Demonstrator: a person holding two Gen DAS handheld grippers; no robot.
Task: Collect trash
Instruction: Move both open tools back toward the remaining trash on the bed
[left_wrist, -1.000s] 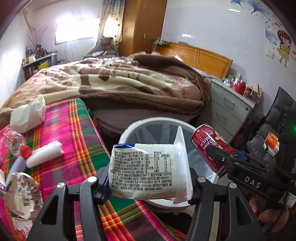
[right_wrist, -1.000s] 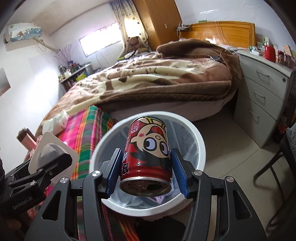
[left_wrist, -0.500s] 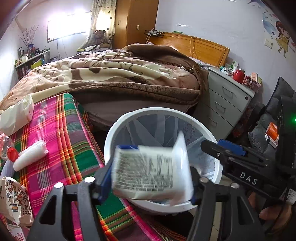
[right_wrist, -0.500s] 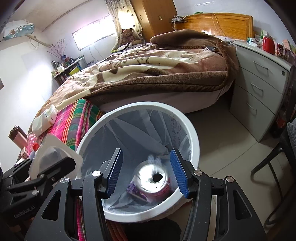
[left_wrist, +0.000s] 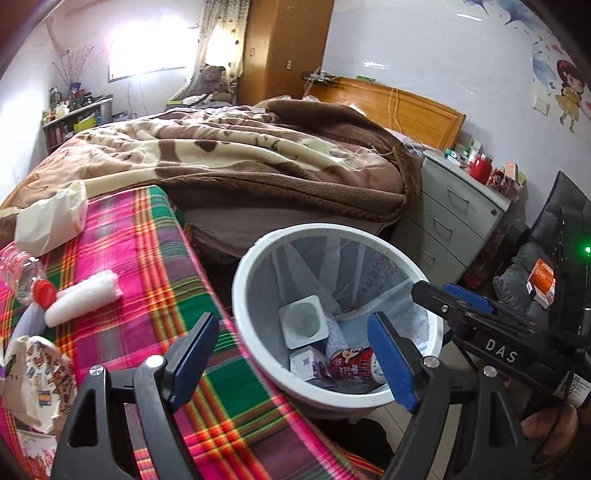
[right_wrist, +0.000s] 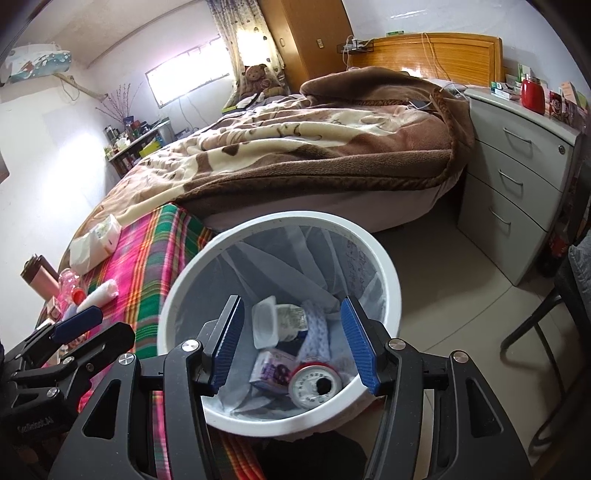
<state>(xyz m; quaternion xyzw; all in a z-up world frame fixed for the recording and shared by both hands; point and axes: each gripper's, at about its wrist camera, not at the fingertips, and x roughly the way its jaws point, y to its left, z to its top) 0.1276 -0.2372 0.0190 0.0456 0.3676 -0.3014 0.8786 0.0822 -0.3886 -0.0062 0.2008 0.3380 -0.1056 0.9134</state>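
Left claw (left_wrist: 291, 354) opening, nothing between its pads now; the white tray (left_wrist: 304, 326) has dropped into the bin (left_wrist: 243, 280) beside the red can (left_wrist: 352, 365). Right claw (right_wrist: 291, 343) half-wide, empty. More litter remains on the counter (left_wrist: 155, 266).

- My left wrist camera looks down, close, into the bin (left_wrist: 417, 397).
- My right does too; both share the bed (right_wrist: 332, 147).
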